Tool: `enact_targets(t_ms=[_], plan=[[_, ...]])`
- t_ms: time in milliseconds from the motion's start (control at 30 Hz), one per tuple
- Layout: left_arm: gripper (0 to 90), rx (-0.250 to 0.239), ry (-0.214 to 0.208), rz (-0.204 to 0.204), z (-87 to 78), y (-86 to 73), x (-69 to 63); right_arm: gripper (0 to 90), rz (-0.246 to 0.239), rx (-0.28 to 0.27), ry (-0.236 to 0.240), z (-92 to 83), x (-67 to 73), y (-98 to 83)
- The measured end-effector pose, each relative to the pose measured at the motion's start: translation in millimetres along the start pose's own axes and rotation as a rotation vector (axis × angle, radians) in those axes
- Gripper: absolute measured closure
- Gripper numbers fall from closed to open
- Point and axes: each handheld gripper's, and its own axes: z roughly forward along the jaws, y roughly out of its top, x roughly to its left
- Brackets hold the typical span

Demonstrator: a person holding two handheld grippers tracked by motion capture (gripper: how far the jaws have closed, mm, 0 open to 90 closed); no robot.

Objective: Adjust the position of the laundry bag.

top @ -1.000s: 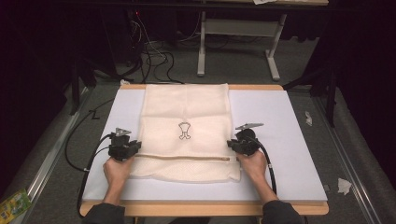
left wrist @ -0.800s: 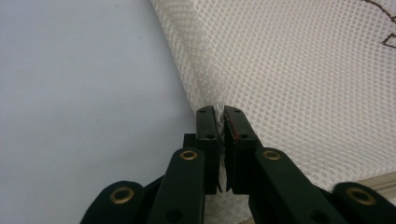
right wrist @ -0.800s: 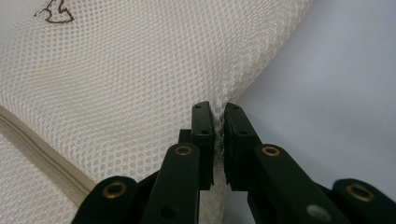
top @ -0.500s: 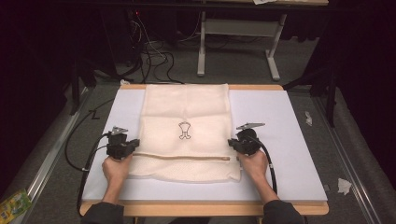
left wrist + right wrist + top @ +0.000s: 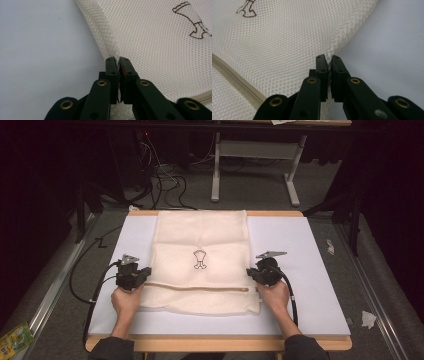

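One mesh laundry bag (image 5: 202, 262) lies flat on the white tabletop (image 5: 310, 270), running from the far edge toward the near edge, roughly midway between the left and right edges. It carries one small brown printed emblem (image 5: 199, 259) near its middle and one beige zipper (image 5: 195, 288) running across it close to its near end.

Two grippers are at work, one in each hand. The left gripper (image 5: 117, 62) sits at the bag's left side edge, level with the zipper; its jaws are pressed together with the mesh seam pinched between them. The right gripper (image 5: 328, 61) sits at the bag's right side edge, at the same level, likewise clamped tight on a fold of the mesh. In the high view the left gripper (image 5: 142, 275) and right gripper (image 5: 252, 274) face each other across the bag, each trailing one black cable toward the near edge.

Against a second ago, both pairs of jaws have just been closing onto the bag's edges, with mesh between them. The hands sit where they were, and the bag lies unshifted on the tabletop.
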Motion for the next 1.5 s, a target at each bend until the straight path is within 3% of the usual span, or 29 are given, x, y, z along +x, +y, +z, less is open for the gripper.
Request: enact_targets(t_ms=[233,367,633,900,1500], plan=[[87.0,0.002,-0.011,0.012,2.0,1.9,-4.9,87.2,0.001,-0.005,-0.010,-4.4,-4.6,-1.4],[86.9,0.016,0.011,0.066,3.8,4.8,-12.1,87.1,0.005,-0.007,-0.014,-6.7,-7.6,-2.9],[87.0,0.022,-0.007,0.062,5.7,4.7,-15.5,87.2,0.005,-0.007,-0.024,-10.1,-11.5,-4.5],[87.1,0.025,-0.004,0.102,5.6,9.9,-23.7,87.2,0.006,-0.007,-0.032,-14.0,-15.7,-5.9],[87.0,0.007,-0.054,0.076,12.0,14.3,-36.2,87.2,0.020,-0.016,-0.055,-25.6,-30.4,-11.5]])
